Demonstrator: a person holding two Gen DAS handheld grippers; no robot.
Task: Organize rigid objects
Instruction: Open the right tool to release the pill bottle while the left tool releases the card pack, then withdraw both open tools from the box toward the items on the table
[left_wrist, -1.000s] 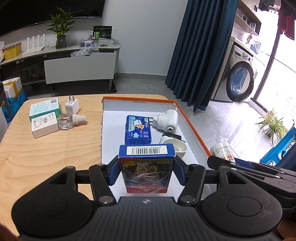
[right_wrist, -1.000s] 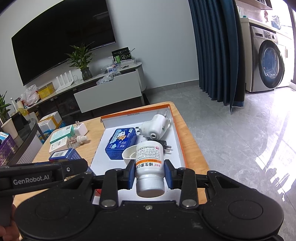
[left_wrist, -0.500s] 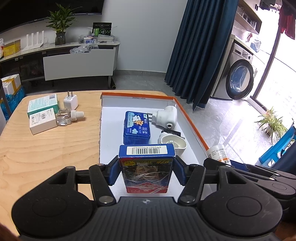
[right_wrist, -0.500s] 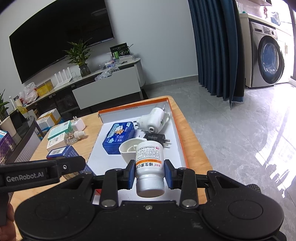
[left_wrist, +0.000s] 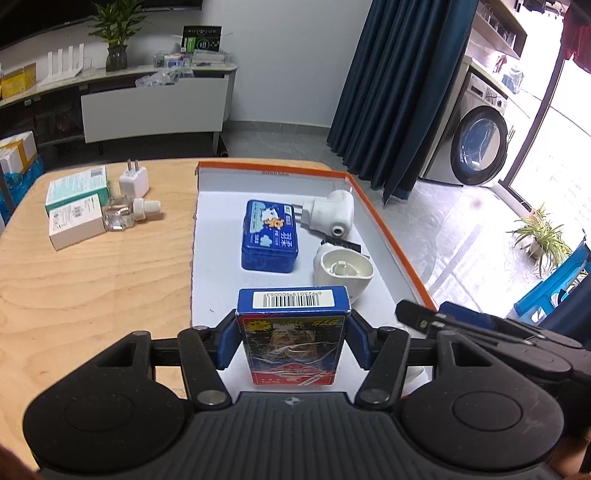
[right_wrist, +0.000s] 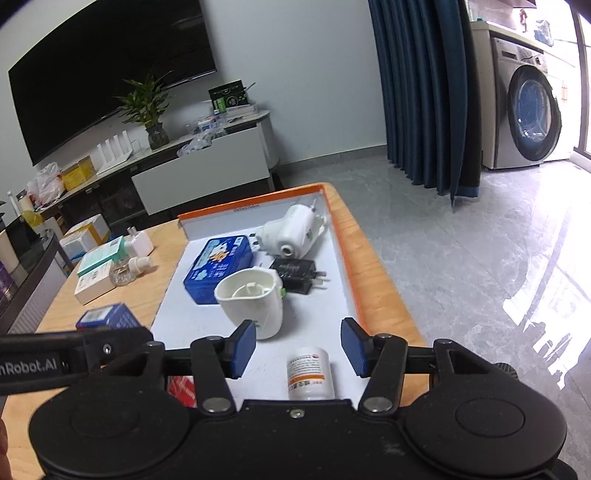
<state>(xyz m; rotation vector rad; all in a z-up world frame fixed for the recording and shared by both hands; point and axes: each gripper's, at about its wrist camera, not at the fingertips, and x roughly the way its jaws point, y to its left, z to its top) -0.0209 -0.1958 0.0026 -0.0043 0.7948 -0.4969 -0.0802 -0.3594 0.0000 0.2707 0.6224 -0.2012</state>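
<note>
Step in hand: release of the pill bottle (right_wrist: 309, 373) into the orange-rimmed tray (right_wrist: 347, 266), with a second item waiting to follow.
Right gripper (right_wrist: 298, 347): jaws have just been opening; the blue pads stand spread clear of the bottle, which lies free on the tray floor between them, at the tray's near end.
Left gripper (left_wrist: 291, 343): fingers pinch the blue card box (left_wrist: 293, 332) by its two sides, barcode end forward, held over the tray's near end.
Next move, as I judge it: right gripper backs off without nudging the bottle; left gripper lowers the box onto bare tray floor near the blue tin (left_wrist: 269, 236) and lets go.
Count inside the tray: one blue tin, one white cup-shaped holder (right_wrist: 251, 301), one white plug-in device (right_wrist: 291, 232), one black charger (right_wrist: 295, 275), one pill bottle.
Count outside the tray, on the wooden table (left_wrist: 74, 280): two cartons, one white charger (left_wrist: 133, 181), one clear refill bottle (left_wrist: 125, 216).
</note>
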